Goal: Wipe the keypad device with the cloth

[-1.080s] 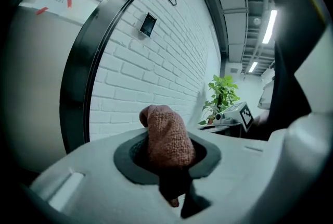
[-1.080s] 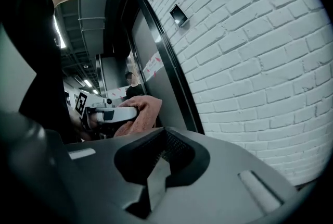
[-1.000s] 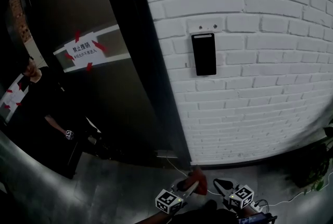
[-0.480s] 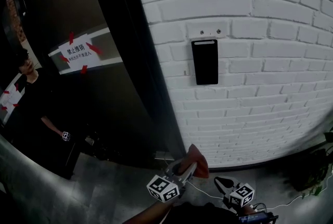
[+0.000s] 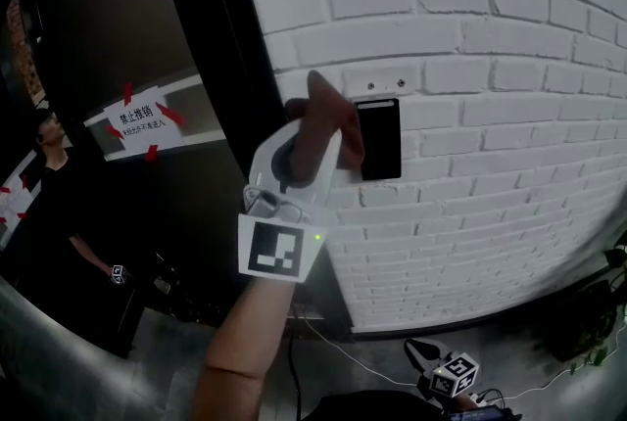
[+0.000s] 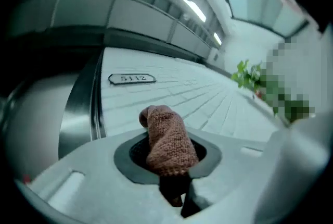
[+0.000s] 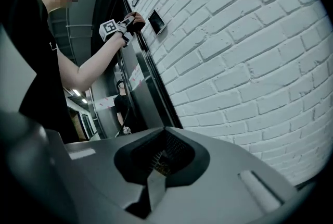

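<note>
The keypad device (image 5: 380, 137) is a black upright panel on the white brick wall (image 5: 490, 116). My left gripper (image 5: 315, 137) is raised just left of it, shut on a reddish-brown cloth (image 5: 330, 116) whose folded end overlaps the panel's left edge. In the left gripper view the cloth (image 6: 167, 139) sticks up out of the shut jaws. My right gripper (image 5: 419, 349) hangs low near the floor, jaws together with nothing in them. From the right gripper view, the left gripper (image 7: 130, 24) and cloth sit beside the keypad device (image 7: 157, 21).
A dark door frame (image 5: 230, 67) runs beside the wall, left of the keypad. The glass door bears a taped notice (image 5: 137, 117). A person in black (image 5: 59, 204) stands behind it. A number plate (image 6: 132, 79) is on the wall, and a plant (image 6: 250, 74) stands further along.
My left gripper has risen from near the floor to the keypad's height, carrying the cloth. The right gripper has stayed low.
</note>
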A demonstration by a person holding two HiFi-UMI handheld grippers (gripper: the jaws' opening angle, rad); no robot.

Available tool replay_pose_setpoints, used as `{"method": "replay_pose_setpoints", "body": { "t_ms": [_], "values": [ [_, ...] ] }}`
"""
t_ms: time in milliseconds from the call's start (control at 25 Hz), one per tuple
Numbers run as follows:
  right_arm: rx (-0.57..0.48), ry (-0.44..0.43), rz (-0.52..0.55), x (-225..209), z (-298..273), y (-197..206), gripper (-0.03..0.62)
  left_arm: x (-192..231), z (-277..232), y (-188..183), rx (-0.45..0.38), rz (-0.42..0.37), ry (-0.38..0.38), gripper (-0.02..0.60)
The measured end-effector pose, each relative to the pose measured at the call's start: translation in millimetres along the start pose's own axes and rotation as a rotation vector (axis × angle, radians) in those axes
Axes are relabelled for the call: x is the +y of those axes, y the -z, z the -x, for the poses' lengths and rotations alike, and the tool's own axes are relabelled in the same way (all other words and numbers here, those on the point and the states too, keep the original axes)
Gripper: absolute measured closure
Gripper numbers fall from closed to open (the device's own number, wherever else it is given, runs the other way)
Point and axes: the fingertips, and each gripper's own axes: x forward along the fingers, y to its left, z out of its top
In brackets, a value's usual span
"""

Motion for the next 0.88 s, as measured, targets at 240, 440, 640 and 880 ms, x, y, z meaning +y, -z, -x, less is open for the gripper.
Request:
{"method": "replay_pose_setpoints", "body": {
  "t_ms": [240, 440, 640, 880],
  "values": [
    [-0.058, 0.041, -0.055, -6.4, 13.7, -5.9, 0.592, -20.7, -76.6, 22.2, 0.191, -0.578, 0.089, 0.505],
    [-0.099, 0.072, -0.084, -17.3, 21.4, -9.4, 0.592, -54.8, -92.3, 17.5, 0.196, -0.585, 0.241, 0.505],
    [-0.093, 0.067, -0.101, -13.3, 18.9, -3.3, 0.592, -73.0, -109.7, 11.1, 0.328, -0.368, 0.404, 0.505],
    [-0.087, 0.061, -0.11, -8.8, 17.2, 4.1, 0.592, -115.9, -113.1, 34.5, 0.555, -0.912, 0.439, 0.505]
  ]
}}
